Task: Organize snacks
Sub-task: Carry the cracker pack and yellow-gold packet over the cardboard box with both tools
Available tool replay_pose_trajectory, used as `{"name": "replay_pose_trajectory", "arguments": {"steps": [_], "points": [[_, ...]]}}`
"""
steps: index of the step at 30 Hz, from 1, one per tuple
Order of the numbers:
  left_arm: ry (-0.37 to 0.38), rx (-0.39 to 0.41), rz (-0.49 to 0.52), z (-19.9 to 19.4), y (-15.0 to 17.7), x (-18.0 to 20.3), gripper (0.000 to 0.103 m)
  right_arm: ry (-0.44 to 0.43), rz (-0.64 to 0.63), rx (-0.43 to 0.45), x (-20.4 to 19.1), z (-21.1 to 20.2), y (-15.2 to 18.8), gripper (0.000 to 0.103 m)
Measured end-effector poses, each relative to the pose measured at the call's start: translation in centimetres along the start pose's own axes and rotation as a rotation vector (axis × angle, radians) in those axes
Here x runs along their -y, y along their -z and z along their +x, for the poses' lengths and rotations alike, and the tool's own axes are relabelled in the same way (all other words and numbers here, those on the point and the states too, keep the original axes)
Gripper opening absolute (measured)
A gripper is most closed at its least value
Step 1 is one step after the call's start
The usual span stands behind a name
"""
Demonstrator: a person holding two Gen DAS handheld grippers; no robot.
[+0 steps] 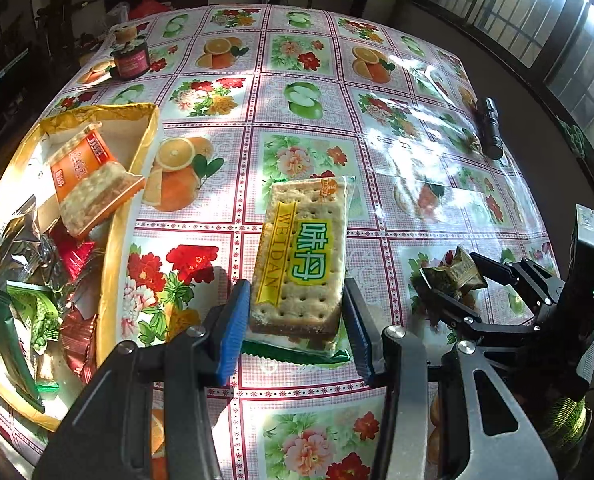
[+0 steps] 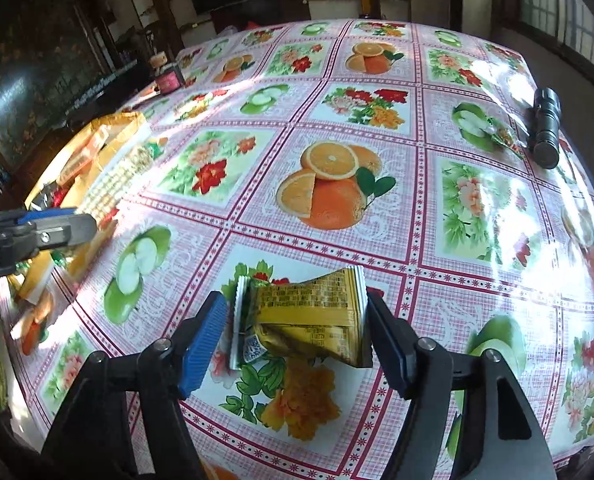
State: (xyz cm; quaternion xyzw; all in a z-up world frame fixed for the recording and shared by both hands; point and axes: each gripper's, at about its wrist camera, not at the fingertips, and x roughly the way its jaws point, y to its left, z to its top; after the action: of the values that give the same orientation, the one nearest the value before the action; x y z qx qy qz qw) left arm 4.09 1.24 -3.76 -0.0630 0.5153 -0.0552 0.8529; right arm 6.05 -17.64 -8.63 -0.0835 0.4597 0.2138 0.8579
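Observation:
A cracker packet (image 1: 303,258) with a green and yellow label lies between the blue pads of my left gripper (image 1: 297,320); the jaws close on its near end. A yellow box (image 1: 127,216) at the left holds several snack packets, an orange cracker packet (image 1: 91,182) on top. My right gripper (image 2: 297,332) grips a small gold snack packet (image 2: 309,320) just above the tablecloth. It also shows in the left wrist view (image 1: 453,276), at the right. The left gripper shows at the left edge of the right wrist view (image 2: 49,228).
A fruit and flower patterned tablecloth (image 1: 309,96) covers the table. A dark jar (image 1: 131,60) stands at the far left. A black flashlight (image 1: 491,128) lies near the right edge; it also shows in the right wrist view (image 2: 545,128).

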Motion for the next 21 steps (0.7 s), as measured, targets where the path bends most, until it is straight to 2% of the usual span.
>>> {"name": "replay_pose_trajectory", "arguments": {"steps": [2,3,5,7,8,15,21], "points": [[0.004,0.007,-0.011,-0.4,0.2,-0.5,0.047,0.051,-0.086,-0.008,-1.3,0.2,0.1,0.069],[0.0,0.014,-0.014,-0.7,0.3,-0.6,0.047,0.034,-0.072,-0.019,-1.3,0.2,0.0,0.061],[-0.01,0.032,-0.017,-1.3,0.4,-0.9,0.047,0.037,-0.048,-0.015,-1.0,0.0,0.2,0.058],[-0.012,0.048,-0.018,-2.0,0.6,-1.1,0.047,-0.016,0.004,0.007,-0.5,-0.5,0.4,0.054],[-0.013,0.054,-0.021,-2.3,0.6,-1.2,0.047,-0.057,0.044,0.017,0.0,-0.8,0.5,0.046],[-0.032,0.082,-0.03,-3.6,1.3,-2.3,0.047,-0.138,0.103,0.073,-0.5,-2.7,0.3,0.046],[-0.076,0.114,-0.049,-5.3,2.4,-4.2,0.047,-0.204,0.075,0.108,-2.8,-3.7,-0.5,0.046]]}}
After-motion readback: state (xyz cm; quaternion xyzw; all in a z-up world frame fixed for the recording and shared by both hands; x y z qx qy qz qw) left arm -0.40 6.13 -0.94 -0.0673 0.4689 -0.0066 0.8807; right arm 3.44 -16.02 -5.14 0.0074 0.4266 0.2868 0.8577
